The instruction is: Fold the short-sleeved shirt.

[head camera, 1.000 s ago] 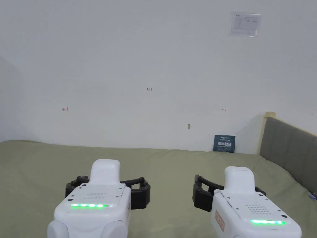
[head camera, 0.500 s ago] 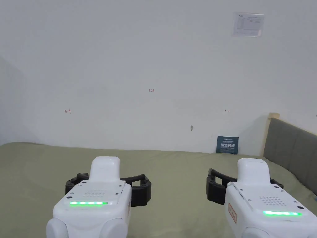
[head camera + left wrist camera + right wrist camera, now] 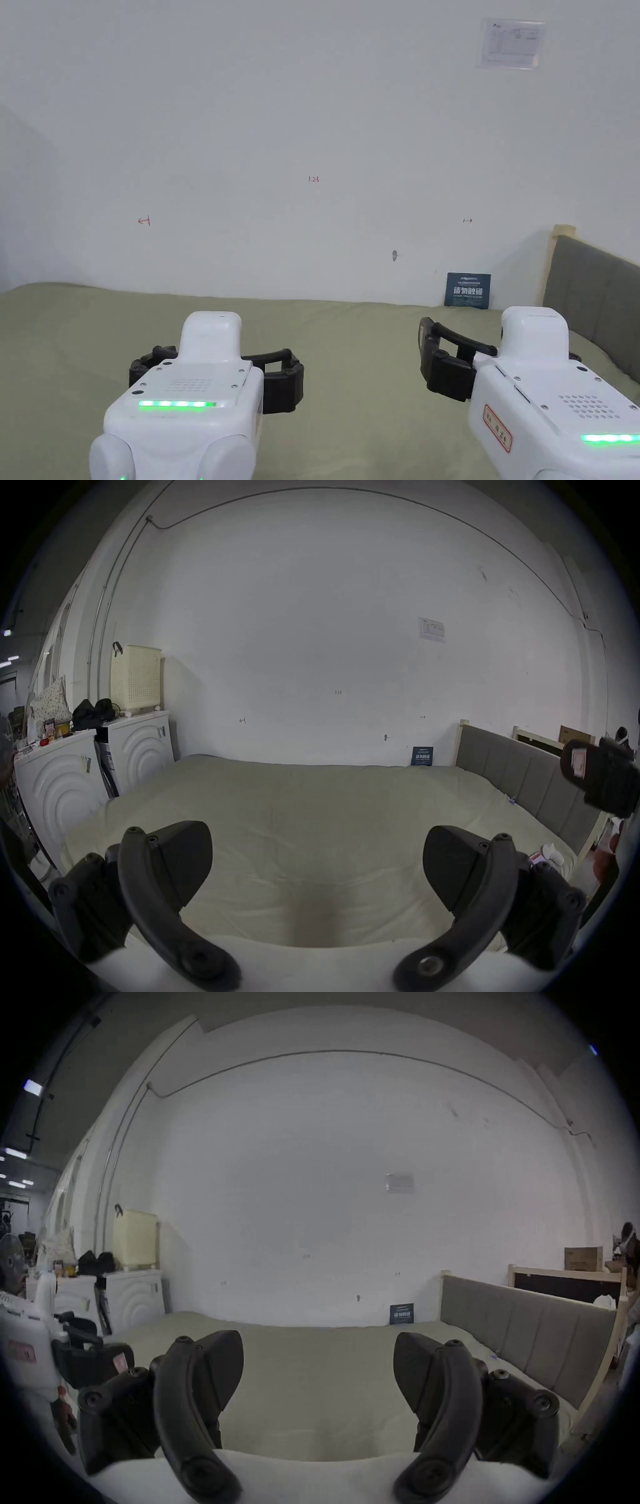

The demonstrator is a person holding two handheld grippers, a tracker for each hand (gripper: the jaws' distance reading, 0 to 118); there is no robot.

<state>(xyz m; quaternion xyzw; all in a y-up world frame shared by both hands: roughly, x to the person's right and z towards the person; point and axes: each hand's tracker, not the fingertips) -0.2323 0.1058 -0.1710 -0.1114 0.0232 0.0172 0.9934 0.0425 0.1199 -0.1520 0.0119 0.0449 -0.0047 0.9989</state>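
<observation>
My left gripper (image 3: 215, 369) hovers low over the olive-green bed sheet (image 3: 350, 337), white body toward me with a green light on top. In the left gripper view its jaws (image 3: 317, 833) stand wide apart with only bare sheet between them. My right gripper (image 3: 500, 347) hangs at the lower right, a little nearer the grey headboard (image 3: 594, 300). In the right gripper view it (image 3: 318, 1340) is open too, holding nothing. Each gripper view catches the other gripper at its edge: the right gripper (image 3: 599, 778) and the left gripper (image 3: 86, 1352).
A white wall backs the bed, with a small dark blue card (image 3: 467, 290) leaning at its foot. Two white machines (image 3: 138, 750) with a cream laundry basket (image 3: 135, 677) on top stand left of the bed. Small white items (image 3: 550, 854) lie at the bed's right edge.
My right gripper has moved to the right and a little away from me. The left gripper has barely moved. The head camera has turned slightly.
</observation>
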